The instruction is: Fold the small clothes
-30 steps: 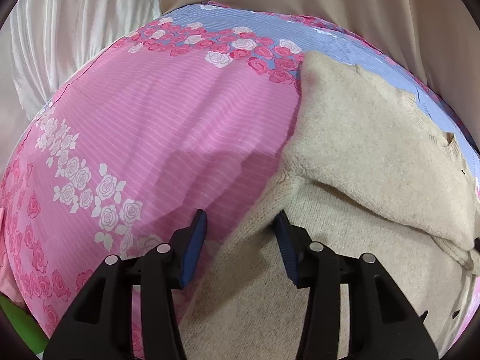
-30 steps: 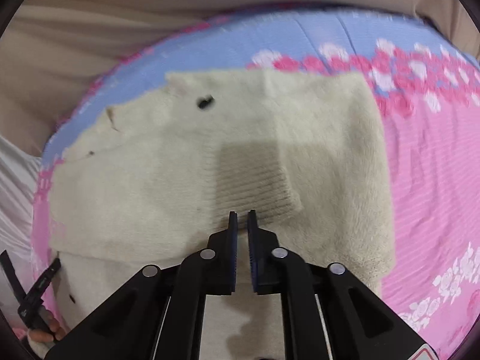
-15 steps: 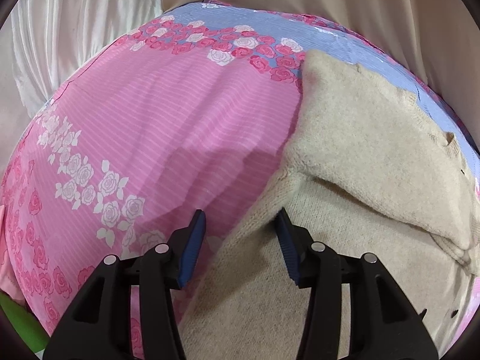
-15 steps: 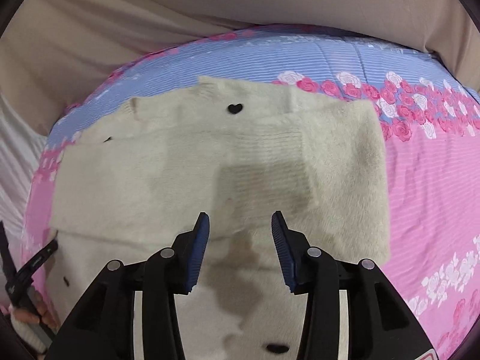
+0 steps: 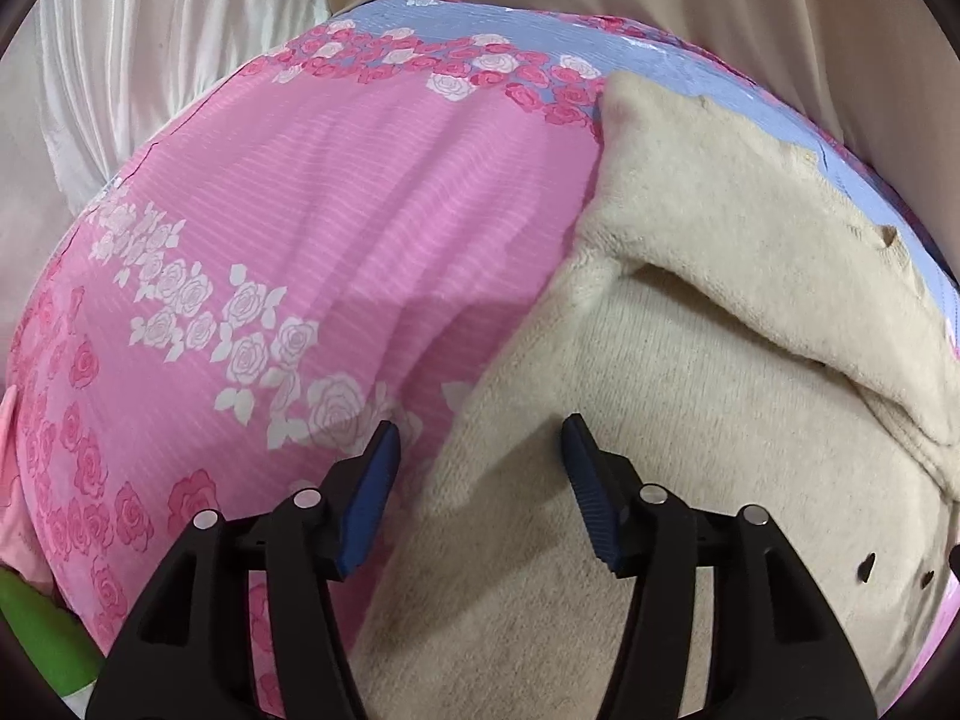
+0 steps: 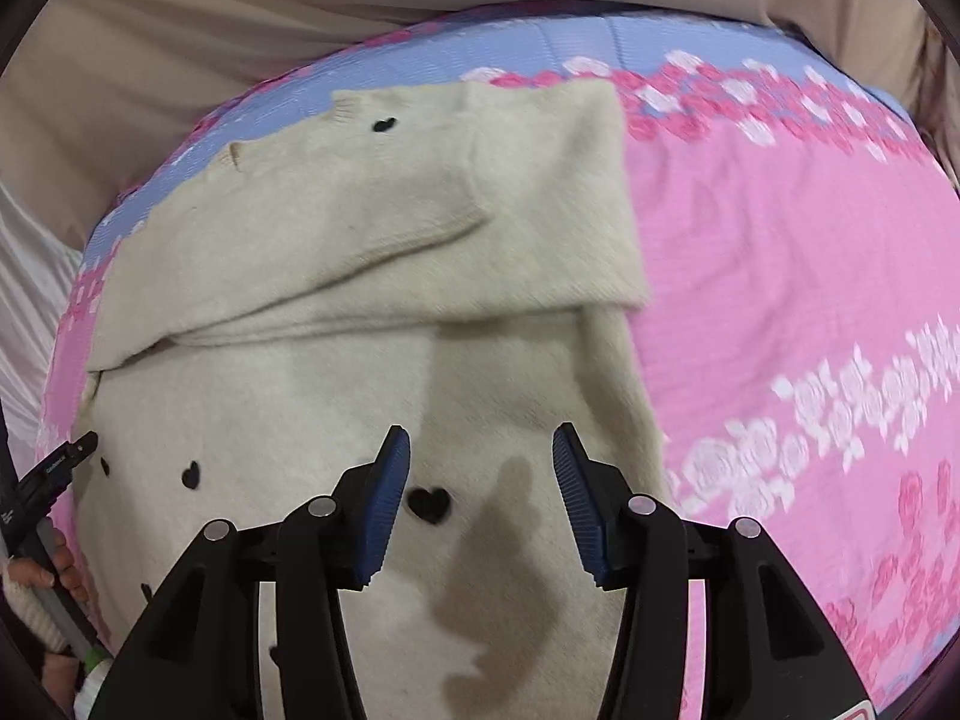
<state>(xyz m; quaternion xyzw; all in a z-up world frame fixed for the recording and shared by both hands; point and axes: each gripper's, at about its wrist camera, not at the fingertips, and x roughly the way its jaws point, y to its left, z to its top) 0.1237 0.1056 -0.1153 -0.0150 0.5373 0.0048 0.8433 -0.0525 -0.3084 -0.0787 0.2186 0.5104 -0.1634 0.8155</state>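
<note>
A cream knit sweater with small black hearts lies flat on a pink and blue rose-print bedsheet. Both sleeves are folded across the chest, forming a band. My right gripper is open and empty, hovering above the sweater's lower body. In the left wrist view the sweater fills the right side. My left gripper is open and empty over the sweater's left side edge.
The bedsheet spreads to the left of the sweater. White curtain fabric and beige cloth lie behind the bed. The left gripper's tip and the holding hand show at the left edge of the right wrist view.
My right gripper opened from shut and drew back down the sweater, leaving the sleeve folded across the chest. My left gripper drew back slightly along the sweater's edge.
</note>
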